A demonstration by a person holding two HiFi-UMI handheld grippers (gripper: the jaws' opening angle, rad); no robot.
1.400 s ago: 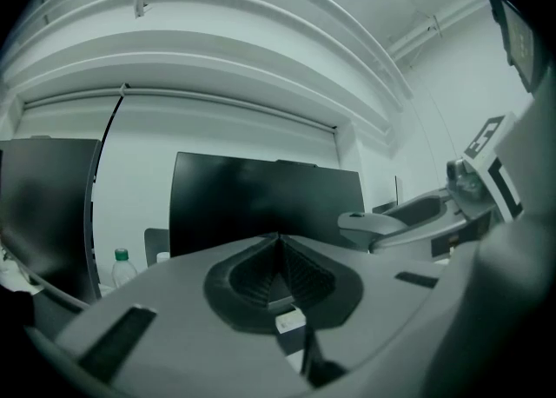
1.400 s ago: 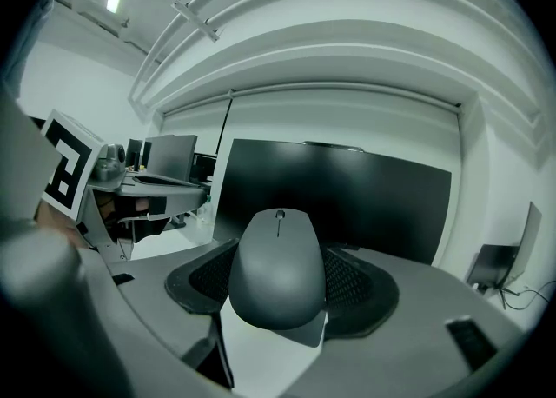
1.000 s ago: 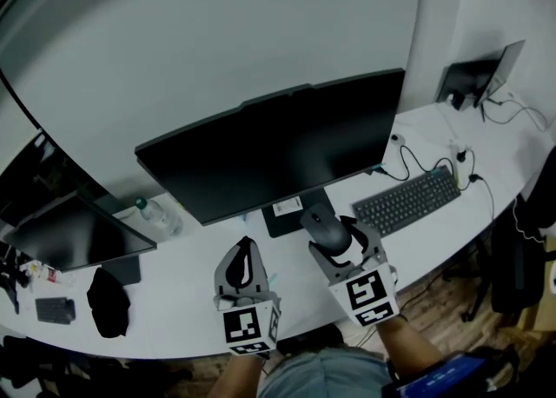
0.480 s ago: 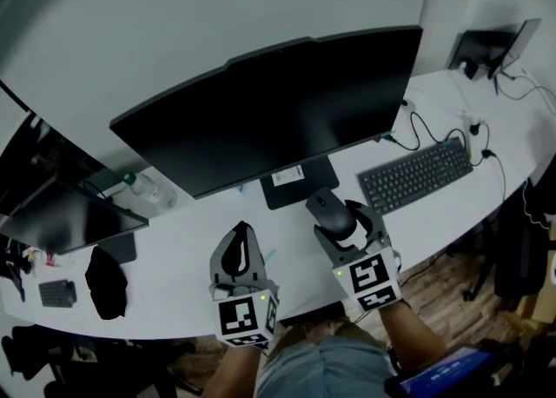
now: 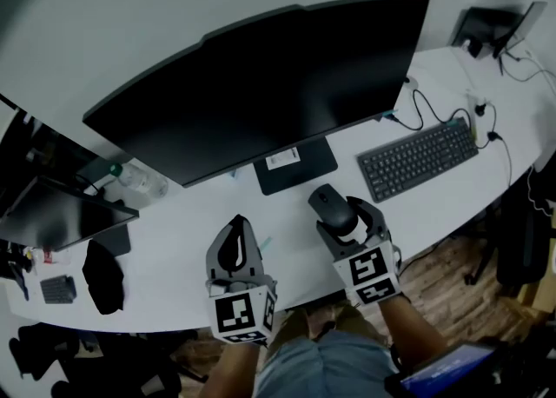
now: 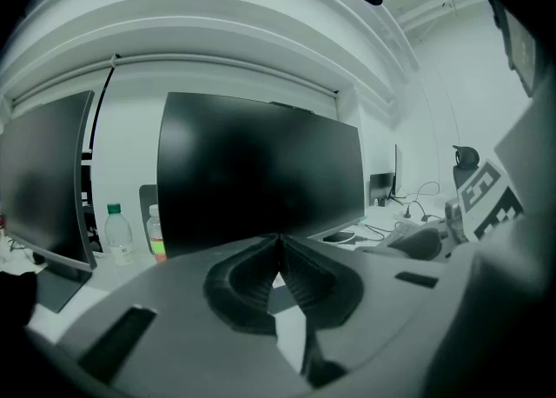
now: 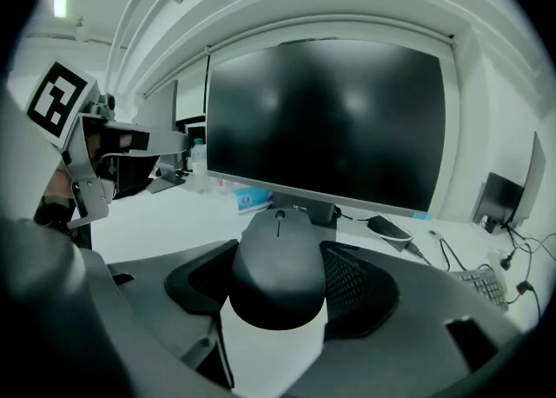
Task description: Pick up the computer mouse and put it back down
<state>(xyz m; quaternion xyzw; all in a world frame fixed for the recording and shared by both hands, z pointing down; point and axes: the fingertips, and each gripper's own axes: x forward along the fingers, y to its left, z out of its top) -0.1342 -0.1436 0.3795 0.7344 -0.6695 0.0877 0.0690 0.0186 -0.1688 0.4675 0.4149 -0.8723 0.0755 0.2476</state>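
The dark grey computer mouse (image 5: 331, 207) sits between the jaws of my right gripper (image 5: 343, 219), which is shut on its sides, in front of the monitor's stand base (image 5: 295, 166). In the right gripper view the mouse (image 7: 278, 262) fills the gap between the ribbed pads (image 7: 352, 288), with white desk showing beneath it. Whether it touches the desk I cannot tell. My left gripper (image 5: 234, 229) hovers over the desk to the left. Its jaws (image 6: 278, 253) meet at the tips, with nothing held.
A large black monitor (image 5: 261, 92) stands behind the mouse on the white desk (image 5: 182, 240). A keyboard (image 5: 419, 160) with cables lies to the right. A water bottle (image 5: 135, 181), a second monitor (image 5: 52, 214) and a black object (image 5: 102, 276) are at the left.
Both grippers have come down toward the desk, the right one more, carrying the mouse with it. The grip on the mouse looks unchanged.
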